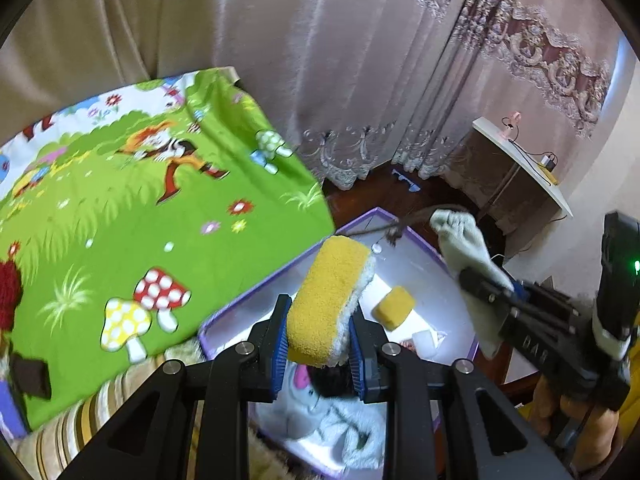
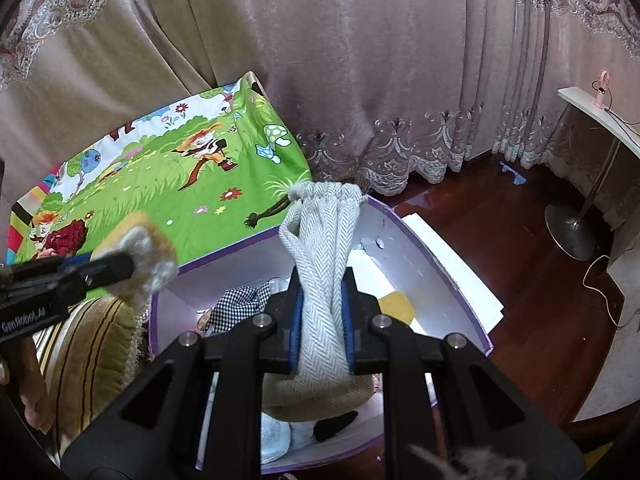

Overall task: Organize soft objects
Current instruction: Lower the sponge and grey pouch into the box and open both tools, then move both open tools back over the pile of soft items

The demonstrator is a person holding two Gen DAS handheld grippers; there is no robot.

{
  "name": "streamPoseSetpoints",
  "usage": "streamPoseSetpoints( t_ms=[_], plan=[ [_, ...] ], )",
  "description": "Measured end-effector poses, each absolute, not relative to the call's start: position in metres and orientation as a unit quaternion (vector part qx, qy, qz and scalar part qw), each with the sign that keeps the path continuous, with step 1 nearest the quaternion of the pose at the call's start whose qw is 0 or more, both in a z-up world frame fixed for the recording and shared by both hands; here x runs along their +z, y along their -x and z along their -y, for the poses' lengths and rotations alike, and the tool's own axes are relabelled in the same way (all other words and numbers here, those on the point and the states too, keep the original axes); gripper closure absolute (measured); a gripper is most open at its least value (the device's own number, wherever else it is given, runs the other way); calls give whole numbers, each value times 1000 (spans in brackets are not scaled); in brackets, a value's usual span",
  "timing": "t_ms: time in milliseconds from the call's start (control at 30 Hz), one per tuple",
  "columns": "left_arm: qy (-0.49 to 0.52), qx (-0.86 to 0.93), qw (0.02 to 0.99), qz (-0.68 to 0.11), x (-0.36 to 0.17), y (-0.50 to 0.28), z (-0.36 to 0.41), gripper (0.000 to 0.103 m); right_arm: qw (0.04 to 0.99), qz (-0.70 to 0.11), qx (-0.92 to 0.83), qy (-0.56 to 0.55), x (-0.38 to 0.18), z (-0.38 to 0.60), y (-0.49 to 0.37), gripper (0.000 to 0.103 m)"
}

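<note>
Left gripper (image 1: 318, 332) clamped on a yellow sponge (image 1: 328, 300), right gripper (image 2: 322, 320) pinching a grey pouch (image 2: 320, 264), both above the purple-edged box (image 2: 460, 280), right of the cartoon mat (image 1: 140, 208)

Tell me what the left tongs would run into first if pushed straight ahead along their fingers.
Probably the white floor of the purple-edged box, near the small yellow sponge lying there. The left tongs already clamp a yellow sponge, which would land first. Depth is uncertain.
</note>
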State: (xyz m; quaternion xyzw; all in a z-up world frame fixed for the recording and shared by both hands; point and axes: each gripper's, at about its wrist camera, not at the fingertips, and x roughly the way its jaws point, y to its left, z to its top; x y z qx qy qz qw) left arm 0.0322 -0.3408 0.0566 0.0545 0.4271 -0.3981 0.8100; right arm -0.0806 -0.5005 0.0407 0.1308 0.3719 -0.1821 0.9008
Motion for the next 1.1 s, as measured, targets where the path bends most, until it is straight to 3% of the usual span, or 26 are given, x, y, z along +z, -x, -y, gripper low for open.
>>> streamPoseSetpoints(
  t_ms=[233, 300, 367, 433, 1100],
  plan=[
    [-60, -419, 802, -422, 60, -47, 378, 75, 901, -369, -183, -133, 38, 508, 74, 77],
    [-58, -424, 797, -427, 56, -54, 388, 72, 901, -369, -185, -130, 38, 511, 70, 70],
    [-60, -422, 792, -437, 52, -60, 395, 64, 902, -368, -187, -131, 38, 513, 68, 47],
    [-56, -415, 791, -446, 47, -64, 396, 61, 903, -364, -187, -132, 39, 514, 68, 41],
    [-9, -381, 813, -440, 57, -78, 322, 59, 912, -365, -156, -104, 53, 477, 56, 41]
  ],
)
